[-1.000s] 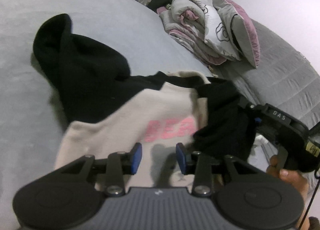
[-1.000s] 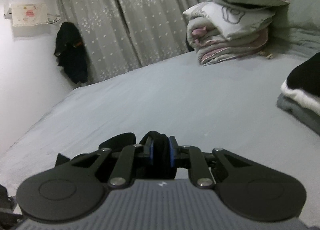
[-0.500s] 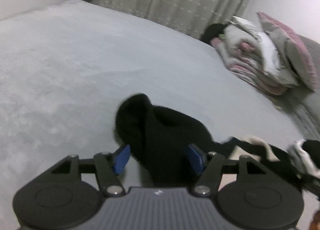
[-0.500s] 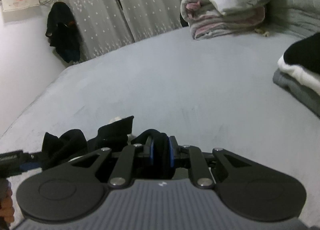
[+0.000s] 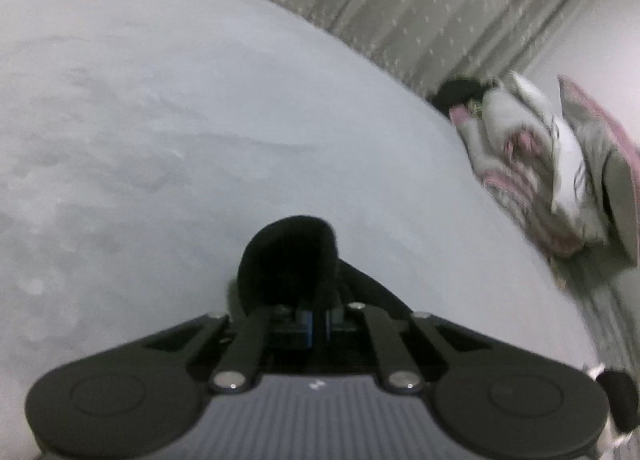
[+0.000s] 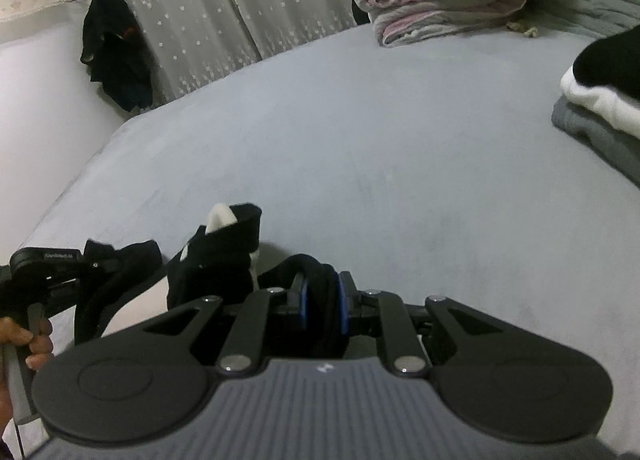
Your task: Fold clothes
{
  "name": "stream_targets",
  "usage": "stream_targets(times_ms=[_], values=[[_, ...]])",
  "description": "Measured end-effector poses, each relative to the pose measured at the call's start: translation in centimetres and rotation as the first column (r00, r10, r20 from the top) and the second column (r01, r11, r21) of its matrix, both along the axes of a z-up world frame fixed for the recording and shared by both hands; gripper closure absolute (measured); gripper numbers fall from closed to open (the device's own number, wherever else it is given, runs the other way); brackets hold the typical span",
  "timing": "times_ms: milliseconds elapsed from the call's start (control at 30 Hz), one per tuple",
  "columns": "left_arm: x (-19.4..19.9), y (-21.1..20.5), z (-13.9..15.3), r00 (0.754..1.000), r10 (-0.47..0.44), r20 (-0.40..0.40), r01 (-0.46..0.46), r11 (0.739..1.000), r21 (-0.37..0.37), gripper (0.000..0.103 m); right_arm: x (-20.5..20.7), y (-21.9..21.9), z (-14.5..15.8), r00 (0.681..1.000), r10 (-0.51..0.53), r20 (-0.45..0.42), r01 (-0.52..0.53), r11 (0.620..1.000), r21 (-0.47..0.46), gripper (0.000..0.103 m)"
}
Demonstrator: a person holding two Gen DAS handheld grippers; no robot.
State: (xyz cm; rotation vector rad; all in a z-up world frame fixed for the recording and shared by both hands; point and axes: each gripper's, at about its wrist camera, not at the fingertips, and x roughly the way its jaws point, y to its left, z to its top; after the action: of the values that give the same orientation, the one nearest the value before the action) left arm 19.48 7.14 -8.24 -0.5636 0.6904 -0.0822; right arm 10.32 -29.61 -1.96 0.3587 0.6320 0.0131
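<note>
Surface: a grey bed (image 6: 360, 132) carried everything.
12 to 1 o'clock: folded bedding (image 6: 440, 0) sat at the far edge.
3 o'clock: a clothes stack (image 6: 600, 100) rested there.
7 o'clock: a black-and-cream garment (image 6: 216, 256) lay bunched.

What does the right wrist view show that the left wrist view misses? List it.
Right wrist only: the folded pile, the dark garment hanging by the curtain, the hand holding the left gripper, and the right gripper shut on black fabric.

Left wrist only: the left gripper shut on a black sleeve.

Both: the grey bed and rolled bedding.
</note>
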Motion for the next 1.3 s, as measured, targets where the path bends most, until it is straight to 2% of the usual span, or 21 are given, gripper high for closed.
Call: stream_targets(times_ms=[100,233,400,500,600,733,800,900,1033,1300], values=[[-0.8,0.9,0.7,0.997,0.05,0.057,-0.052,0.998,0.03,0.099,-0.3,-0.2,0.6,0.999,-0.015,0.044,0.015,1.0,-0.013,0.087],[-1.3,2.6,1.6,0.989,0.112,0.092,-0.118,0.991,0.057,0.099,-0.9,-0.8,1.8,0.993,-0.066,0.095,0.069,0.997,-0.024,0.087],[-1.8,4.0,1.9,0.986,0.142,0.085,-0.149,0.985,0.085,0.099,-1.7,-2.6,3.0,0.972,-0.176,0.153,0.187,0.981,-0.058,0.087],[-2.4,4.5,1.9,0.983,0.162,0.087,-0.172,0.977,0.125,0.099,-2.4,-4.1,3.4,0.949,-0.261,0.179,0.279,0.956,-0.086,0.087],[-3.1,5.2,1.8,0.984,0.165,0.06,-0.171,0.978,0.123,0.098,-3.1,-5.5,4.1,0.915,-0.341,0.216,0.378,0.912,-0.16,0.087],[-4.1,5.7,2.2,0.985,0.169,0.034,-0.172,0.976,0.134,0.098,-4.1,-7.6,4.0,0.9,-0.393,0.189,0.425,0.887,-0.178,0.087],[-4.9,5.9,2.8,0.986,0.165,0.032,-0.167,0.976,0.138,0.098,-4.6,-8.4,4.0,0.895,-0.407,0.183,0.439,0.877,-0.197,0.087],[-6.6,5.9,3.8,0.987,0.157,0.034,-0.161,0.976,0.149,0.098,-5.5,-9.5,3.9,0.897,-0.413,0.161,0.438,0.879,-0.186,0.087],[-9.3,6.5,4.4,0.986,0.166,0.02,-0.167,0.977,0.134,0.098,-6.3,-10.3,3.9,0.914,-0.386,0.128,0.406,0.889,-0.213,0.087],[-14.5,7.8,2.5,0.987,0.148,-0.069,-0.137,0.98,0.143,0.098,-8.4,-10.9,2.4,0.945,-0.325,0.038,0.322,0.904,-0.283,0.087]])
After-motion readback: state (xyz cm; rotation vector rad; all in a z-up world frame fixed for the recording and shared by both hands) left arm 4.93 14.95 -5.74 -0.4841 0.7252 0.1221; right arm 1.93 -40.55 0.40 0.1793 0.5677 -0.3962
